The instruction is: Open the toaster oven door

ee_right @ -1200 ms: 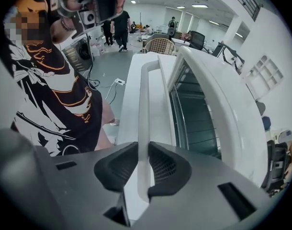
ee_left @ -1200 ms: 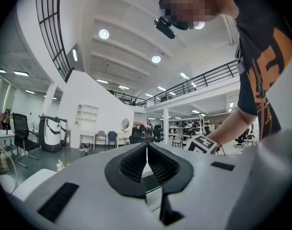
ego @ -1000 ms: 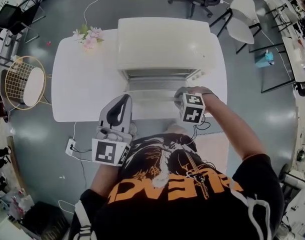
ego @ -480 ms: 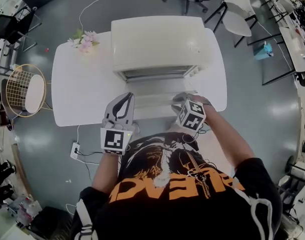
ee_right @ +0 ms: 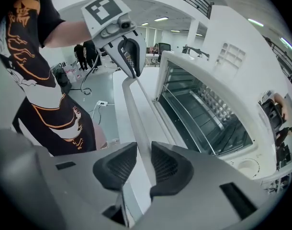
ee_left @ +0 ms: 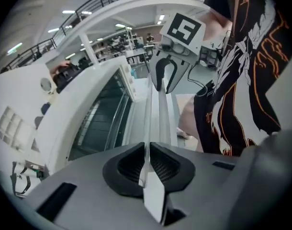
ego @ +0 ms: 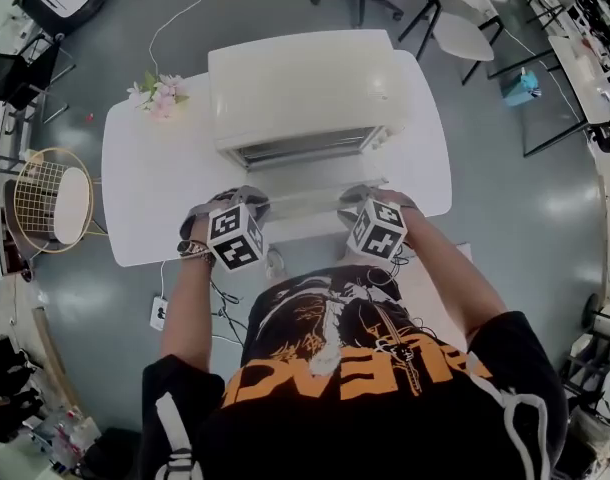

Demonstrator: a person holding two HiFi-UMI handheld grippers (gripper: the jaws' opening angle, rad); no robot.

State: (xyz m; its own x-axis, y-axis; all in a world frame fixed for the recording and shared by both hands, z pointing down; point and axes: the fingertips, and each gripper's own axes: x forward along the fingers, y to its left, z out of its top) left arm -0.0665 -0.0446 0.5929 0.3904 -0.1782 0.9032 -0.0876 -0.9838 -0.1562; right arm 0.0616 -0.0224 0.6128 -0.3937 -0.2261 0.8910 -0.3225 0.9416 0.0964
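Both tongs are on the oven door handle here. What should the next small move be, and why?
Probably open both tongs and draw back. The left tongs and right tongs are each shut on the handle. The door looks fully dropped, leaving the inside of the toaster oven in plain view.

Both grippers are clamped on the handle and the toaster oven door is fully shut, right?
No. The left gripper and right gripper are both clamped on the handle, but the door is swung down open, not shut. The right gripper view shows the rack inside exposed.
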